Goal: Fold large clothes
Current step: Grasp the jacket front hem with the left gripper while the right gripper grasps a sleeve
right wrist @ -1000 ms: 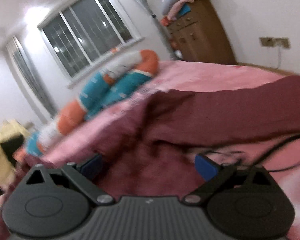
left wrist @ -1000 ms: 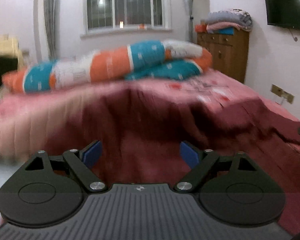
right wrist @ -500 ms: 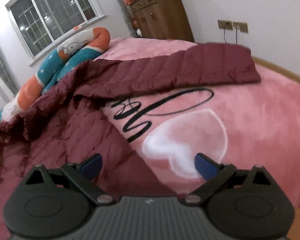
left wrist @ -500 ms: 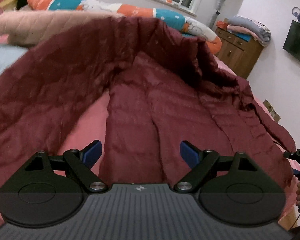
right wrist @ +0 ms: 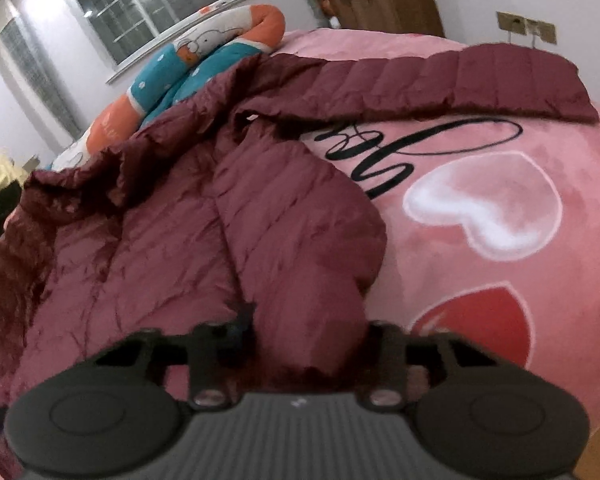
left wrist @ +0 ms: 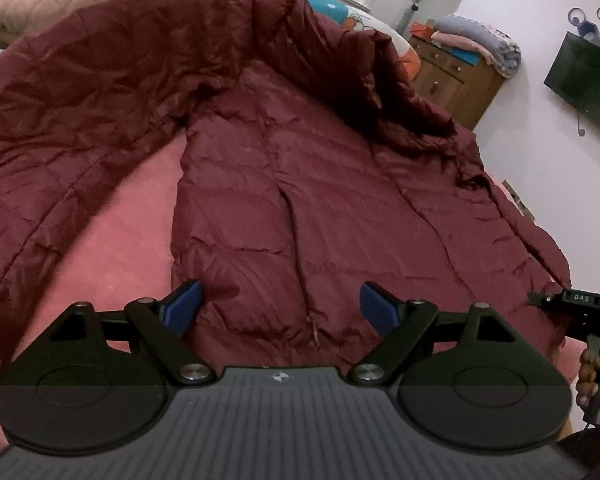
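Observation:
A large maroon down coat (left wrist: 312,184) lies spread front-up on the pink bed, its hem toward me and its sleeves out to both sides. My left gripper (left wrist: 280,306) is open and empty just above the hem. In the right wrist view the coat (right wrist: 180,240) fills the left half, one sleeve (right wrist: 460,80) stretched across the bed. My right gripper (right wrist: 304,344) has its jaws around the coat's lower right corner; the fabric bulges between them and hides the fingertips. The right gripper also shows at the coat's corner in the left wrist view (left wrist: 572,312).
The pink bedspread (right wrist: 500,208) has white and red hearts and black script. A long orange and teal pillow (right wrist: 188,68) lies at the head of the bed. A wooden dresser (left wrist: 456,76) stands at the right wall, a TV (left wrist: 588,84) beyond it.
Both grippers dropped toward the coat's hem. The right gripper moved onto the coat's lower right corner and its jaws narrowed on the fabric. The left gripper stayed open.

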Demonstrator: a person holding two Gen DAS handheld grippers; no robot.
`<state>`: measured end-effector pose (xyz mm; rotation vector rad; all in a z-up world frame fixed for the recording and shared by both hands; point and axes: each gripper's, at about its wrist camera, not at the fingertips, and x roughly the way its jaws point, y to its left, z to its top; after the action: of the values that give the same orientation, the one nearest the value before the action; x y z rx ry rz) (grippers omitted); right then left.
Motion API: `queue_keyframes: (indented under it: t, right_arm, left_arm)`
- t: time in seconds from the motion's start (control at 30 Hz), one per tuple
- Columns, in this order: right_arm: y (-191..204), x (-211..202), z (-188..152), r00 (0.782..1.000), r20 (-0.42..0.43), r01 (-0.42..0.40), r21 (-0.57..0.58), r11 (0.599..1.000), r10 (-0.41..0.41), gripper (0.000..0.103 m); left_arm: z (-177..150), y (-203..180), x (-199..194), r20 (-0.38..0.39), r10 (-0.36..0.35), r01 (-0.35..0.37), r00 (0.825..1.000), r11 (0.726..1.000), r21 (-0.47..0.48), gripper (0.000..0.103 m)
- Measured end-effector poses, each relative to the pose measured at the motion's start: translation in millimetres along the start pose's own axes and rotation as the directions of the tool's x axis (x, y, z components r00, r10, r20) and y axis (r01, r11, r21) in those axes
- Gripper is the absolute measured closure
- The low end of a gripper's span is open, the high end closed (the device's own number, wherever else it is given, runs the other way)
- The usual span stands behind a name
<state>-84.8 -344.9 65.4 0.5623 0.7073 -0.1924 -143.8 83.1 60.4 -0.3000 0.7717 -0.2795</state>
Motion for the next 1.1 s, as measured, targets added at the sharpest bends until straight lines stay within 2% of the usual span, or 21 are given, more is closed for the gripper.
queue_keyframes:
  t: [0.03,0.07,0.1,0.13,0.2,0.3,0.4,0.63,0.87,1.03,1.1]
  right_arm:
    - [0,-1,0,1.000,0.008,-0.006,0.019,1.000,0.005,0.082]
    - [1,-3,-1,1.000,0.017,-0.010,0.035,0.999,0.009,0.084]
    - [2,-5,-2,0.999,0.031,-0.011,0.047,0.999,0.010,0.088]
    - [4,-8,-3,0.999,0.043,-0.012,0.055,0.998,0.009,0.090]
    - [6,-16,-4,0.997,0.073,-0.017,0.079,0.997,0.011,0.092]
    - [13,-32,-4,0.992,0.126,-0.022,0.102,0.995,0.009,0.094]
    - [24,-49,-6,0.986,0.169,-0.025,0.089,0.996,0.010,0.095]
    - [42,-97,-11,0.970,0.241,-0.042,0.037,0.998,0.031,0.096]
    - [38,-138,-24,0.970,0.241,-0.043,0.046,0.998,0.031,0.096]
    - [25,-157,-33,0.974,0.227,-0.030,0.084,0.996,0.010,0.096]
    - [18,-160,-37,0.978,0.207,-0.001,0.102,0.995,-0.020,0.096]
  left_arm:
    - [0,0,0,-0.003,-0.009,0.009,1.000,1.000,-0.007,0.012]
    - [0,-1,2,-0.008,-0.018,0.018,1.000,1.000,-0.012,0.027]
    - [-1,-1,3,-0.012,-0.025,0.025,1.000,1.000,-0.015,0.036]
    - [-1,-1,2,-0.012,-0.027,0.027,1.000,0.999,-0.018,0.040]
    - [-2,-3,1,-0.012,-0.019,0.019,1.000,1.000,-0.021,0.069]
    - [-2,-6,-5,-0.002,-0.019,0.019,1.000,1.000,0.004,0.082]
    - [1,-6,-13,0.006,-0.039,0.039,0.999,0.999,0.006,0.089]
    - [5,-9,-35,0.011,-0.106,0.105,0.994,0.994,0.027,0.093]
    - [9,-17,-74,-0.003,-0.183,0.183,0.983,0.980,0.073,0.093]
    - [1,-24,-88,-0.046,-0.201,0.204,0.979,0.973,0.104,0.093]
    - [-1,-26,-88,-0.071,-0.194,0.202,0.978,0.971,0.130,0.093]
